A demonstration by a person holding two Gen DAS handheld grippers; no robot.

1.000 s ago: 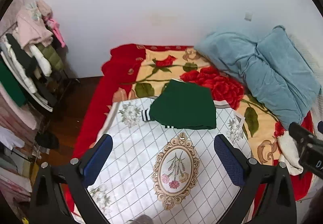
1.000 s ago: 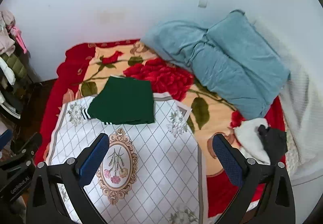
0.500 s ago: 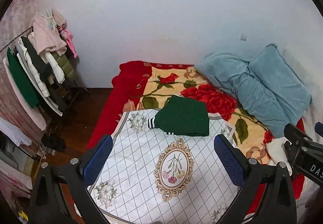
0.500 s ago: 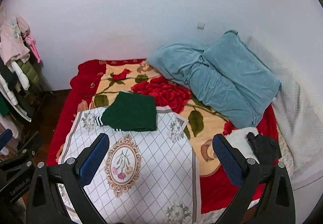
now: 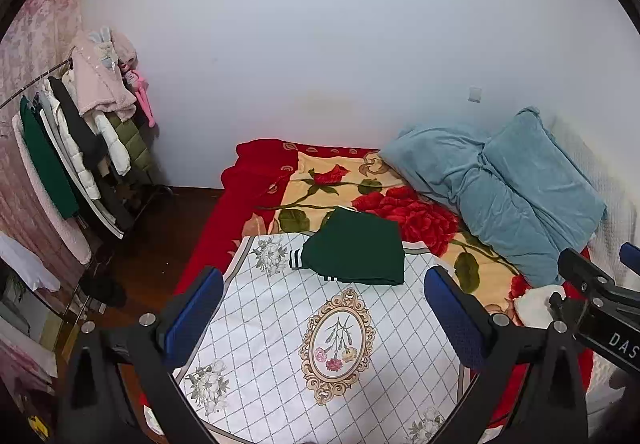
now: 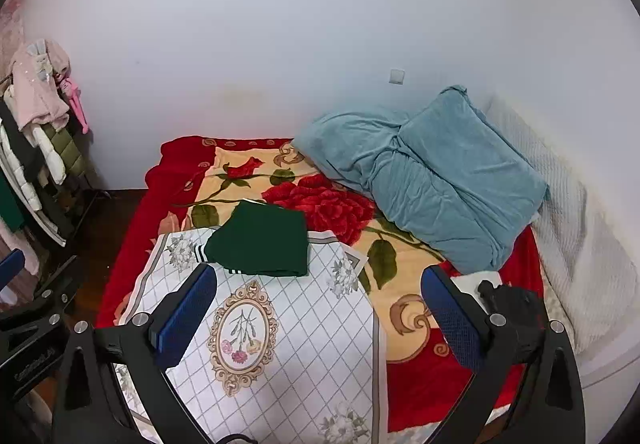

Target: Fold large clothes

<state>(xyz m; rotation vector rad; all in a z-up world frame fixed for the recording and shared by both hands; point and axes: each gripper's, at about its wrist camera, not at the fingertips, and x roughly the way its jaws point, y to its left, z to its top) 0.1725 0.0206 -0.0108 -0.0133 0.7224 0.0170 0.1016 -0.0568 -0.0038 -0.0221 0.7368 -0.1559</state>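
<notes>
Holding both the left gripper (image 5: 324, 308) and right gripper (image 6: 318, 308) spread wide and empty, I am risking rumpling the folded green garment (image 5: 354, 252) lying on the white cloth (image 5: 280, 328) by regrasping clumsily.

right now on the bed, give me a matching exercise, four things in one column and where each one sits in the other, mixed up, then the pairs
Things
1. green folded garment
2. blue duvet
3. white and black clothes pile
4. hanging clothes rack

Places
A. off the bed, on the left by the wall
B. bunched at the far right of the bed
C. near right side of the bed, in front of the duvet
D. on the far edge of the white floral cloth

Pairs: 1-D, 2-B, 3-C, 4-A
</notes>
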